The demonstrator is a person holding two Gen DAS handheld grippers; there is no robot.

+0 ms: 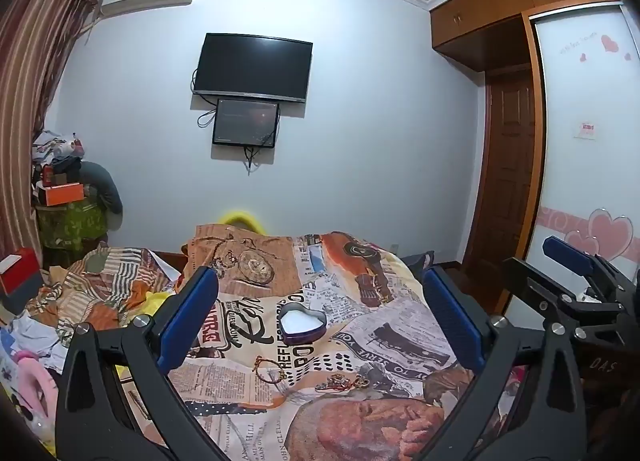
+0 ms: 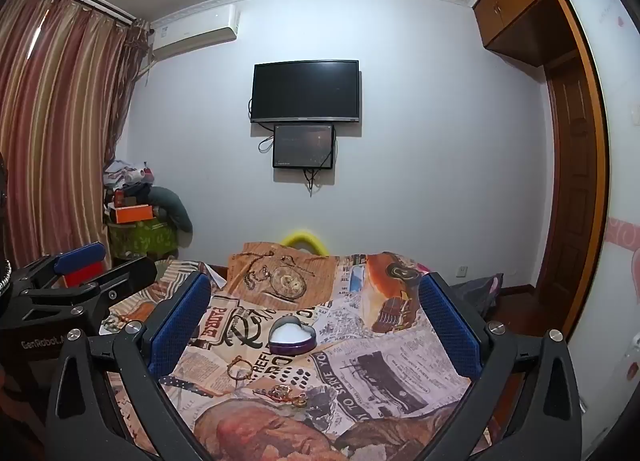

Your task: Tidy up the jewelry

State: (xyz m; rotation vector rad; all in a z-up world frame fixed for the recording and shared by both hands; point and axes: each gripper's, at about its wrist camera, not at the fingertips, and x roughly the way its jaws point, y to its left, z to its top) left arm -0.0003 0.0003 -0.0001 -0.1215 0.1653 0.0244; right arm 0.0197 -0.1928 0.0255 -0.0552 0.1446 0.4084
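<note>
Wardrobe hearts (image 1: pixel 608 235) in left view only

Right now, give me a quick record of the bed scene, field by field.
surface: bed with newspaper-print quilt
container: heart-shaped tin, lid off, white lining showing
loose jewelry: red-cord bracelet and a beaded charm bracelet, both on the quilt in front of the tin
left gripper: open, holding nothing
right gripper: open, holding nothing
in tin: no jewelry visible
</note>
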